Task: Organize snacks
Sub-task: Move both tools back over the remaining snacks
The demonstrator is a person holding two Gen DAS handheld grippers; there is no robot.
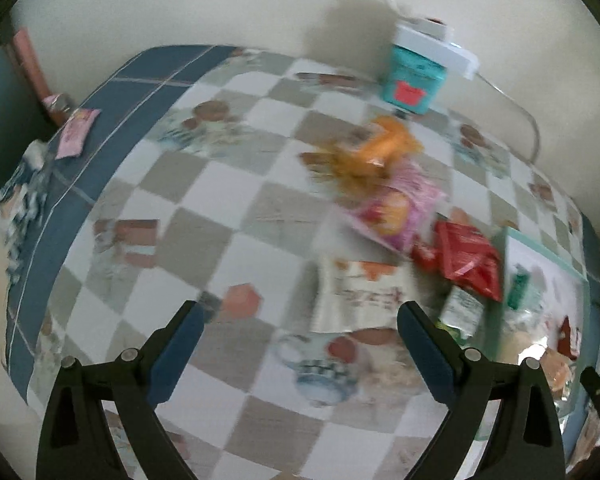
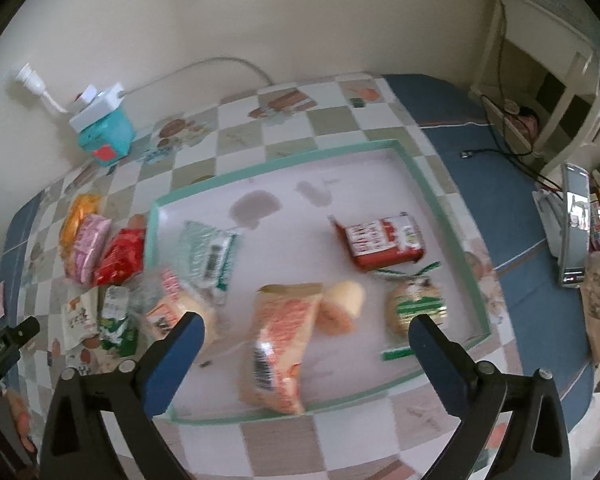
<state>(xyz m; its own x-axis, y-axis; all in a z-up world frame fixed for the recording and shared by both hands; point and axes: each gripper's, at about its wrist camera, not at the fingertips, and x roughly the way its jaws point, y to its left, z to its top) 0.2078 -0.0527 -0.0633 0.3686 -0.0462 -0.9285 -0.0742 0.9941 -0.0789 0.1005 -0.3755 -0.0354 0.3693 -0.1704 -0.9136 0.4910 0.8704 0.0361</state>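
I'm looking down at the orange packet (image 2: 278,354) lying inside the tray (image 2: 410,162), at its near edge, long axis running from the near rim up toward the middle, barcode end closest to me; it's blurred, peach-orange with pale print. My right gripper (image 2: 306,334) hangs above it, jaws spread wide, nothing pinched. A red box (image 2: 382,242), a green-striped wrapper (image 2: 210,258) and a round bun pack (image 2: 416,306) share the tray. My left gripper (image 1: 300,320) is likewise wide apart and empty over the checkered tablecloth (image 1: 204,184). Only the left view shows the pink sachet (image 1: 76,132) at the far blue border; only the right shows the phone (image 2: 576,226).
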